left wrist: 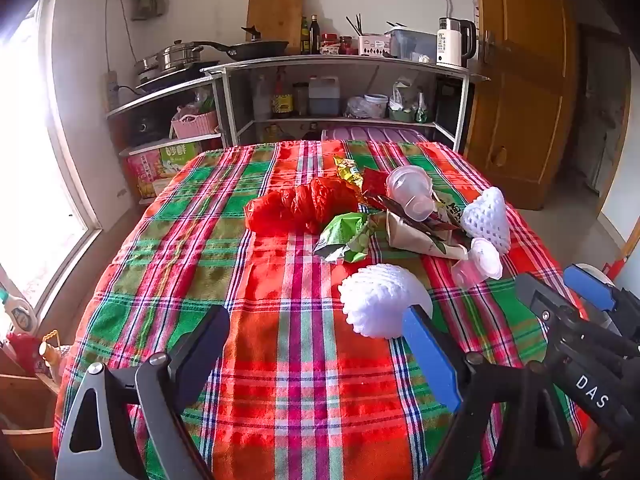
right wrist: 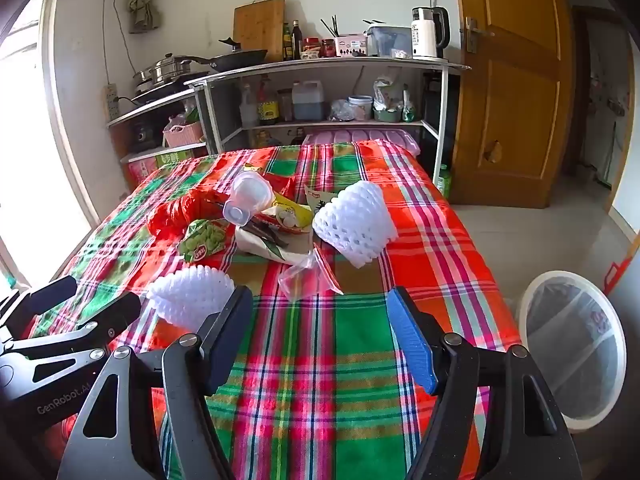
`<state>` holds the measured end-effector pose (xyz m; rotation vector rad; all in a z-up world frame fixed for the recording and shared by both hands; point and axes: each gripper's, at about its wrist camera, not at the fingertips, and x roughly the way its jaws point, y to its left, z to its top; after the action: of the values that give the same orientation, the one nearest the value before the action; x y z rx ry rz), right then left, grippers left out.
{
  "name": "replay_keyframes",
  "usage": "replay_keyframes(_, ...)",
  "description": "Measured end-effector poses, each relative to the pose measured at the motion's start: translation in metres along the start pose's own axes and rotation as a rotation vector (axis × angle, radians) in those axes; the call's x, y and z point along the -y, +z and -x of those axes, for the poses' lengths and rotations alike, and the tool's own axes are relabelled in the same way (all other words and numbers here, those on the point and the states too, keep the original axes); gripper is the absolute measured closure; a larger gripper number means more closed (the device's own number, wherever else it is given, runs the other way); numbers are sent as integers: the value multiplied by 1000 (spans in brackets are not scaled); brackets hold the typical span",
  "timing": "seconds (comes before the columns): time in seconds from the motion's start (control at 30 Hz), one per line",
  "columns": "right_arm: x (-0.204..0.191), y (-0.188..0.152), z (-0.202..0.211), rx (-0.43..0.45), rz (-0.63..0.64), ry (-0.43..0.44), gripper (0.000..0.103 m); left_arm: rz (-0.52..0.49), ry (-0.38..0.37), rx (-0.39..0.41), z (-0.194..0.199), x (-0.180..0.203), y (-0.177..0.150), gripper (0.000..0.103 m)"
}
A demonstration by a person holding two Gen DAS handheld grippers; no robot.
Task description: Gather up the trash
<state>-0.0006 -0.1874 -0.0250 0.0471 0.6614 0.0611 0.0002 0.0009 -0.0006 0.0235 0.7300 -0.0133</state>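
Litter heap on a plaid tablecloth, seen from both wrist views. The heap lies mid-table, ahead of both grippers and touched by neither. It comprises a crumpled red plastic bag, a green snack wrapper, clear plastic cups, a paper wrapper, and a clear zip bag. Two white foam fruit nets flank it: the far foam net at the heap's right edge, the near foam net at the front.

Left gripper: jaws spread wide with only cloth between them; the near foam net sits just beyond the tip of its blue-padded finger, off to the right of the gap.

Right gripper: jaws likewise wide and empty; the zip bag lies just ahead of the gap, the near foam net beside the left finger.

A white lined bin stands on the floor beside the table's right edge. Kitchen shelves stand behind the table's far end.
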Motion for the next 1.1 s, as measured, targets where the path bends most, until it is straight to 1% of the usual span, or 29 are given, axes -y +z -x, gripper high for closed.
replay_keyframes(0.17, 1, 0, 1, 3, -9, -14, 33, 2, 12, -39, -10, 1, 1, 14)
replay_keyframes(0.3, 1, 1, 0, -5, -19, -14, 33, 14, 13, -21, -4, 3, -2, 14)
replay_keyframes(0.37, 0, -1, 0, -6, -20, -11, 33, 13, 5, -27, -10, -2, -1, 14)
replay_keyframes(0.5, 1, 0, -1, -9, -17, -3, 33, 4, 20, -21, -12, 0, -1, 14)
replay_keyframes(0.73, 1, -1, 0, -6, -14, -10, 33, 16, 3, -28, -10, -2, 0, 14)
replay_keyframes(1.1, 0, -1, 0, -7, -13, -14, 33, 14, 7, -24, -7, -1, 0, 14)
